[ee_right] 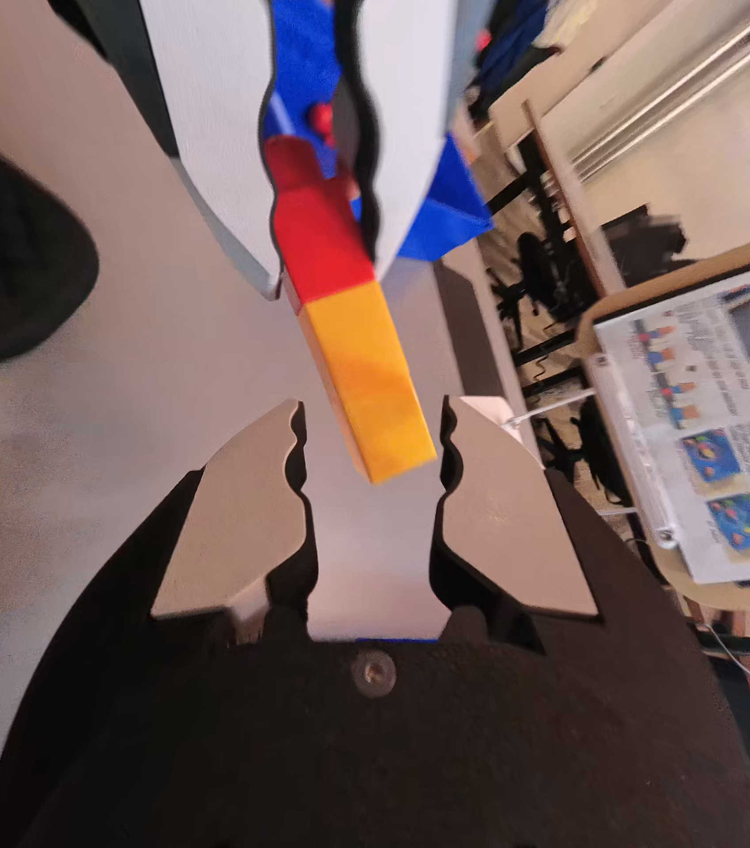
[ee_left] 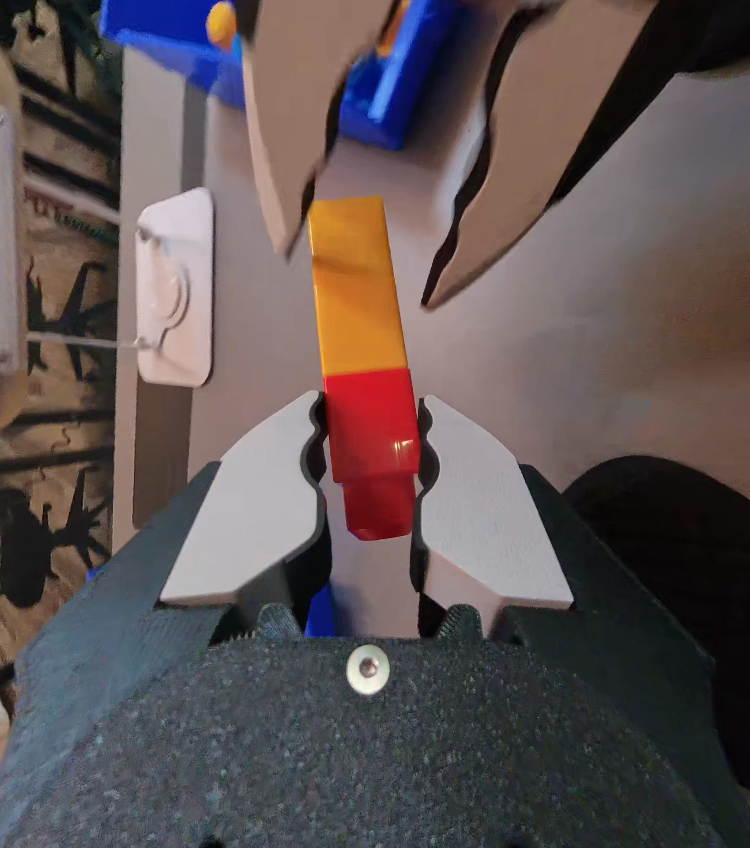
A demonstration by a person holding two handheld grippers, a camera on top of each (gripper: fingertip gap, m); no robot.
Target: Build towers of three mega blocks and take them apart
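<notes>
Left gripper [ee_left: 370,452] jaws clenched on red block [ee_left: 370,426], right gripper [ee_right: 373,452] jaws spread around orange blocks [ee_right: 370,390], blue bin [ee_left: 377,105] beyond

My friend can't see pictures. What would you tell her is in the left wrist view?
The left tool pinches the red block at the near end of a three-block tower, with two orange blocks sticking out away from the camera. The right tool comes in open from the top, its tips either side of the far orange block, above a pale table.

1 red block [ee_left: 370,426], 2 orange blocks [ee_left: 357,293]
</notes>
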